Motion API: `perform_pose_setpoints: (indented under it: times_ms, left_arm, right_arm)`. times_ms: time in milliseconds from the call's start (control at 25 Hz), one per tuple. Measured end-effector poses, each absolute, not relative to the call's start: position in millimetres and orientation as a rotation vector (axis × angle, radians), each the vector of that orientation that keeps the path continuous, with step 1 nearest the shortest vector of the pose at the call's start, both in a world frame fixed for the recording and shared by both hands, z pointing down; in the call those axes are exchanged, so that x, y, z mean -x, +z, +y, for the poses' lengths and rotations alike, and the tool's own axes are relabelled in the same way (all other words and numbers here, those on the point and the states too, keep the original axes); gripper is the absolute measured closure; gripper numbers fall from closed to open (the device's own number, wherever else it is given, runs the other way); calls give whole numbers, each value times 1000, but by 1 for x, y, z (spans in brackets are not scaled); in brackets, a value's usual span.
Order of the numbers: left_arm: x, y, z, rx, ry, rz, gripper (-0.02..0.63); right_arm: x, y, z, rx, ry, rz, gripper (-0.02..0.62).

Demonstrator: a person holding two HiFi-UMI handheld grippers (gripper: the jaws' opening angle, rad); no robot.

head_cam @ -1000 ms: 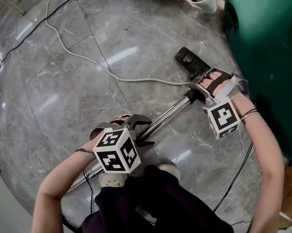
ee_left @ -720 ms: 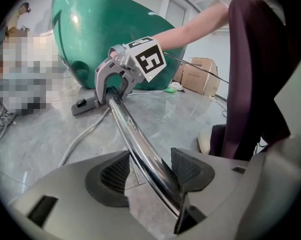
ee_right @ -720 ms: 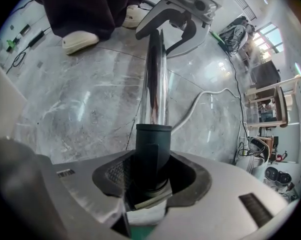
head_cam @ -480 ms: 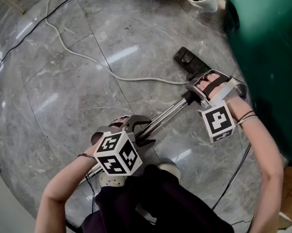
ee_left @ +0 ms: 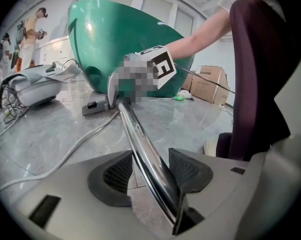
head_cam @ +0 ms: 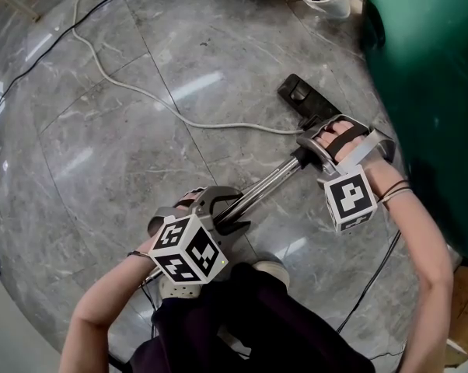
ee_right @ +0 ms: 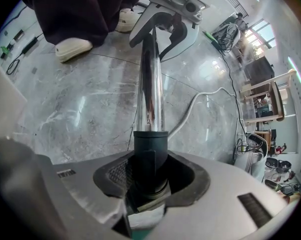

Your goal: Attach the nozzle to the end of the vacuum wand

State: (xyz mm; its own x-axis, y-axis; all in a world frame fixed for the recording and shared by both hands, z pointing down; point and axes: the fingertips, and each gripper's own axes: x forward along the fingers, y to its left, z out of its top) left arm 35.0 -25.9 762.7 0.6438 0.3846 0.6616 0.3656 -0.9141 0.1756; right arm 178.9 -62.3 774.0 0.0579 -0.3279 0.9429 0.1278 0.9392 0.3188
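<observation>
Head view: the wand (head_cam: 269, 183) runs diagonally mid-frame, the nozzle (head_cam: 302, 98) at its upper-right end. Left gripper view: the left gripper (ee_left: 150, 171), jaws just narrowed, sits wide around the wand. Right gripper view — the right gripper (ee_right: 150, 176), just tightened, clamps the nozzle's neck.

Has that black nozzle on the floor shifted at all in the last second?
No. The black nozzle lies where it did, at the same spot beside the end of the white cable on the floor.
</observation>
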Motion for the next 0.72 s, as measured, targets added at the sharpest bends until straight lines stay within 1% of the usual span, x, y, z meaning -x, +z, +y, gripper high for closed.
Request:
perform_pose_setpoints:
  times_ms: [720]
  left_arm:
    - [-21,770,-39,-2796,1201,617,368]
  right_arm:
    - [-168,782,-84,-178,-408,-1439,417]
